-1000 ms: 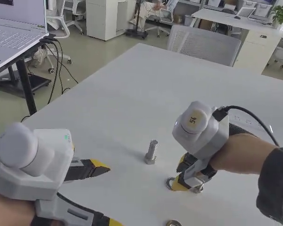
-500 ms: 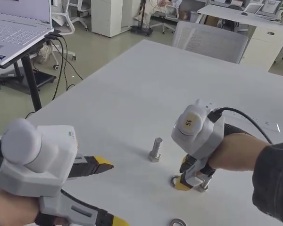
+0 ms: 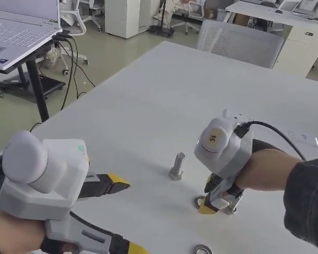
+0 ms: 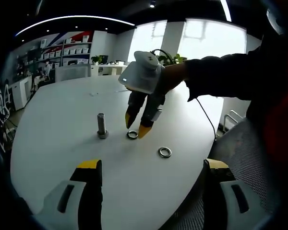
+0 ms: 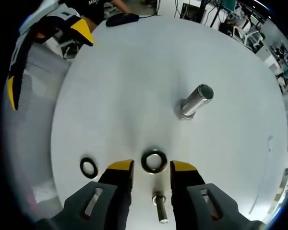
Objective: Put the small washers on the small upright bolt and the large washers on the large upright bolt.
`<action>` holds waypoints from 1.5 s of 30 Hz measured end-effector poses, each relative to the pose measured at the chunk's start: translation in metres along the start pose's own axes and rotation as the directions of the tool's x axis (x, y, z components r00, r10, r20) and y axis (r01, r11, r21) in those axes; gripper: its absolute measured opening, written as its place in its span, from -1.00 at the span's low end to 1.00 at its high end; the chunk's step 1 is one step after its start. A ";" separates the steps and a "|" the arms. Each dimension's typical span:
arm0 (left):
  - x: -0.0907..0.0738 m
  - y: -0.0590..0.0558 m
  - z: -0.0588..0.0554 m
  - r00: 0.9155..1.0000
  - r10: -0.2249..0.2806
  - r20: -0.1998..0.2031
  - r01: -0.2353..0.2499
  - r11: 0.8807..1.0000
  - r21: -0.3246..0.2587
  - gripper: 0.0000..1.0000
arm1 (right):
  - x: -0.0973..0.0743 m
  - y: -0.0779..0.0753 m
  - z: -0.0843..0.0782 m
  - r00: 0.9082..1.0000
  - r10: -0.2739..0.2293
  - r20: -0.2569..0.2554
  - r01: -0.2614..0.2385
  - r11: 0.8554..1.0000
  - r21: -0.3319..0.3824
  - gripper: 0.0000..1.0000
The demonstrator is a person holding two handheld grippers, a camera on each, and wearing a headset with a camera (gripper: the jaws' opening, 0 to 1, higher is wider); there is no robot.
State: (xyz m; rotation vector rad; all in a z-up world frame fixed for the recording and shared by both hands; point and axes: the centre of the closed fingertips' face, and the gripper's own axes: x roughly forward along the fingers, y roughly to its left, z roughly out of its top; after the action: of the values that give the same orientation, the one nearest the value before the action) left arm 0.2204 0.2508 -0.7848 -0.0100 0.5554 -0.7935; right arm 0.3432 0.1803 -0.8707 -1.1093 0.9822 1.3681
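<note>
Head view: left gripper [image 3: 126,214] at 7 o'clock, jaws spread wide, nothing between them. Large bolt [image 3: 176,166] stands upright on the white table [image 3: 148,95], near frame centre. Right gripper [image 3: 217,203] at the bolt's 4 o'clock, tips down at the table, jaws at a narrow gap, clamping nothing. Right gripper view: first washer [image 5: 153,161] lies flat just ahead of the gap. Small bolt [image 5: 158,207] sits between the jaws, further back. Second washer [image 5: 89,167] lies flat at 9 o'clock of the jaws.
</note>
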 end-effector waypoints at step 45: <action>0.000 0.001 0.001 1.000 0.000 0.005 0.000 1.000 -0.007 0.73 | 0.008 -0.003 -0.001 1.000 0.011 -0.002 -0.011 1.000 0.004 -0.51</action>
State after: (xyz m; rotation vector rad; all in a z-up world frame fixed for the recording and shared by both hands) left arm 0.2217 0.2512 -0.7842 -0.0185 0.5531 -0.7912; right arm 0.3458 0.1816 -0.8783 -1.1041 0.9931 1.3732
